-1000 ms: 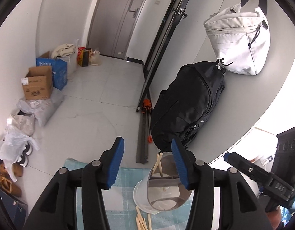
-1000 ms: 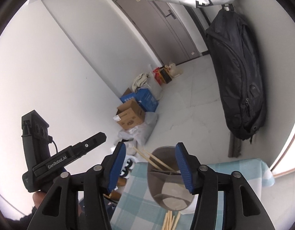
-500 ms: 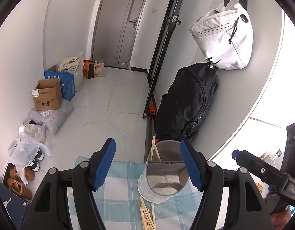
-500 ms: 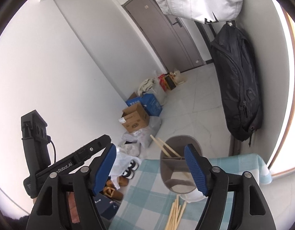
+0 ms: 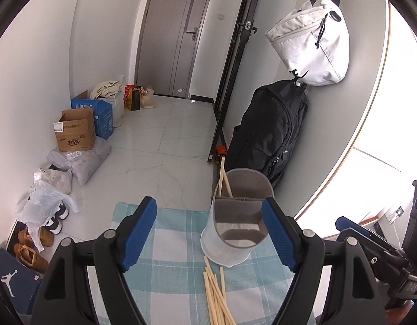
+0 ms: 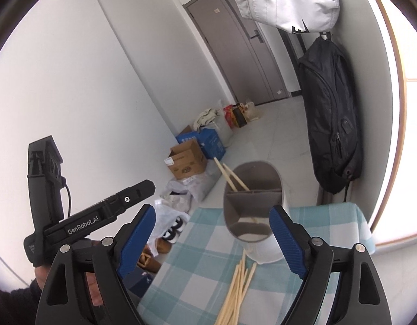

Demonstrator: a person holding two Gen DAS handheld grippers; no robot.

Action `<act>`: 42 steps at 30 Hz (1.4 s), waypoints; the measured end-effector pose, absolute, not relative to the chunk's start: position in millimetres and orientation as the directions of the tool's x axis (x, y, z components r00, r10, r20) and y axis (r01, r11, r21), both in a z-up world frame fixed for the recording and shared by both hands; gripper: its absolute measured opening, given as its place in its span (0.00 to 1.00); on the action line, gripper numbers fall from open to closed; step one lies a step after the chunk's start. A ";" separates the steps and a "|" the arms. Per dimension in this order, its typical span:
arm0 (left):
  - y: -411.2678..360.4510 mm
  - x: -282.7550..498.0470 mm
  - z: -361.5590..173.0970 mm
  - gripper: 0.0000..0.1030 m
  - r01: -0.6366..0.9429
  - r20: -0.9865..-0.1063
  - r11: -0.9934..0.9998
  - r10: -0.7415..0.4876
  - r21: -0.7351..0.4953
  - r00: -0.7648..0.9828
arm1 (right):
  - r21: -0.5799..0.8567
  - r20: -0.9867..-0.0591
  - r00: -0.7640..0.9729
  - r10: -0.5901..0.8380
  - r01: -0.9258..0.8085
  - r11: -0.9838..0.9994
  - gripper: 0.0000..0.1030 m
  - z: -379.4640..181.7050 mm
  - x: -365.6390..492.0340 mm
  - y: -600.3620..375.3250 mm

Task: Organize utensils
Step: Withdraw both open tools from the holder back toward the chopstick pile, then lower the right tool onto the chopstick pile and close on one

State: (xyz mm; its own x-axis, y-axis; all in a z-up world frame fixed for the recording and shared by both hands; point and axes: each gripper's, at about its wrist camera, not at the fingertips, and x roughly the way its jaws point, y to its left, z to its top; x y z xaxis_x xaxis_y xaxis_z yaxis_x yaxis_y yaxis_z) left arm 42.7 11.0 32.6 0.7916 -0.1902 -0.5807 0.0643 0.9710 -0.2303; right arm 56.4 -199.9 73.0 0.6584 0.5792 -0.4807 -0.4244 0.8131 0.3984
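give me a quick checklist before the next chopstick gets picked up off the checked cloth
1. Left gripper free: ok, jaws opening, nothing pressed between the pads.
2. Right gripper free: ok, jaws opening, nothing gripped.
3. Grey divided plastic utensil cup upright on the blue and white checked cloth: ok.
4. Two wooden chopsticks already in the cup's rear compartment: ok.
5. Loose wooden chopsticks within view in front of the cup: ok, but they overlap in a pile.
6. How many loose ones remain: cannot tell, the pile runs out of frame.

Bright daylight, overexposed window, fisheye
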 end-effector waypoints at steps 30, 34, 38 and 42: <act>72.9 41.3 -66.1 0.77 -0.129 -0.738 0.958 -0.107 -0.255 0.666 | 0.276 -0.877 0.295 0.379 -0.335 0.901 0.34 -94.9 106.5 -125.5; 80.7 42.7 -70.1 0.77 -0.143 -0.748 0.951 -0.117 -0.274 0.653 | 0.236 -0.908 0.265 0.324 -0.315 0.919 0.27 -112.5 107.9 -120.8; 80.6 43.1 -72.4 0.77 -0.142 -0.760 0.948 -0.133 -0.285 0.636 | 0.207 -0.921 0.261 0.290 -0.305 0.930 0.20 -118.5 107.9 -120.9; 76.9 43.9 -72.9 0.77 -0.134 -0.765 0.948 -0.143 -0.288 0.628 | 0.206 -0.927 0.248 0.282 -0.290 0.934 0.05 -117.7 103.9 -124.9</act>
State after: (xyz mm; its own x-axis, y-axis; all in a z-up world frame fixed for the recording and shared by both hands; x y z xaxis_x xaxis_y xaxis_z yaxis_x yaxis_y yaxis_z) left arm 43.9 76.9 -72.9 0.6279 -0.1433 -0.7650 -0.1339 0.9484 -0.2875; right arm 103.9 -124.9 -117.7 0.2485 0.2817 -0.9268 -0.2902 0.9345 0.2062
